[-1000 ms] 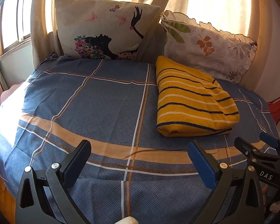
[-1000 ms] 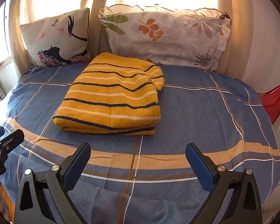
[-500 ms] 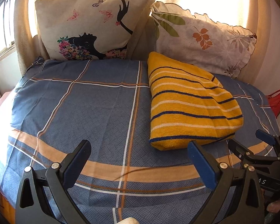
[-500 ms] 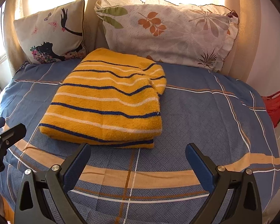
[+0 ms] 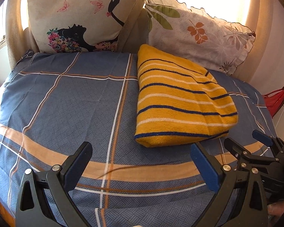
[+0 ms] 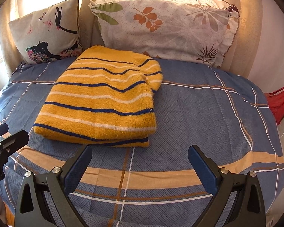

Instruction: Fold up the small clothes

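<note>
A folded yellow garment (image 5: pixel 181 102) (image 6: pixel 102 102) with navy and white stripes lies on the blue checked bedsheet (image 5: pixel 75 104) (image 6: pixel 198 117), its far end near the pillows. My left gripper (image 5: pixel 142 151) hovers open over the sheet, just short of the garment's near left corner, with nothing between its fingers. My right gripper (image 6: pixel 140 151) is also open and empty, close to the garment's near right corner. The right gripper (image 5: pixel 255 147) shows at the right edge of the left wrist view, and the left gripper (image 6: pixel 3 136) shows at the left edge of the right wrist view.
Two pillows lean on the curtain at the bed's head: a beige printed cushion (image 5: pixel 81 17) (image 6: pixel 47 36) and a leaf-patterned pillow (image 5: pixel 198 32) (image 6: pixel 164 26). A red object (image 5: pixel 274 102) (image 6: pixel 280 102) hangs off the bed's right side. A window is at the left.
Both grippers have moved forward toward the folded garment, which now looks larger and nearer in both views. Both stay open. The garment itself has not moved.
</note>
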{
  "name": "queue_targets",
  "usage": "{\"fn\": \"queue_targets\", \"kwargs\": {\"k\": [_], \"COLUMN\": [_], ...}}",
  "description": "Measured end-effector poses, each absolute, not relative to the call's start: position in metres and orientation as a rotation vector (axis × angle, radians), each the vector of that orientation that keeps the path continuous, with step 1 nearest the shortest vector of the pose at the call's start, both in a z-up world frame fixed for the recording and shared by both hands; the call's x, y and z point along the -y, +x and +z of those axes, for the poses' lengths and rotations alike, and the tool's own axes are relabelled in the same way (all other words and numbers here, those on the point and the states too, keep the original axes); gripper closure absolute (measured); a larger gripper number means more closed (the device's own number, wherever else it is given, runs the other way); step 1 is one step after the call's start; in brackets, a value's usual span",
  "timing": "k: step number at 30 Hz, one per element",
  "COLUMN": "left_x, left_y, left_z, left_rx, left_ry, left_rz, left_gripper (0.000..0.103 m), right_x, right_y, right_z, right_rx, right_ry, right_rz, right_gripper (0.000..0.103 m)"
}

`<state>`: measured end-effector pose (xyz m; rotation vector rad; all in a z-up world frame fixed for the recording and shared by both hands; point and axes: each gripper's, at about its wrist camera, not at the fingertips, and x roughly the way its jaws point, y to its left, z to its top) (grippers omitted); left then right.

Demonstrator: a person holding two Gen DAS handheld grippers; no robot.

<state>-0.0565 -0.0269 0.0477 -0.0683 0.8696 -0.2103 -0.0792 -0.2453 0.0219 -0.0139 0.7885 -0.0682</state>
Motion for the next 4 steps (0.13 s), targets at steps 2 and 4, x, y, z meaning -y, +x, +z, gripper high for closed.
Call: {"fn": "queue_targets", "kwargs": {"k": [2, 4], "left_x": [0.0287, 0.0300], "left_y": [-0.0575, -0.0594], "left_z": [0.0480, 0.0488], "left_rx": [-0.875, -0.873], "left_ry": [-0.063, -0.056], "left_rz": [-0.206, -0.195], "left_gripper": [0.000, 0.000], "right_x": [0.2468, 0.2482], "right_y": [-0.0810, -0.0827], "right_z": [0.0222, 0.0227], "right_rx": [-0.786, -0.786], "right_ry": [-0.011, -0.007], "right_rz": [-0.067, -0.068], "right_gripper": [0.000, 0.000]}}
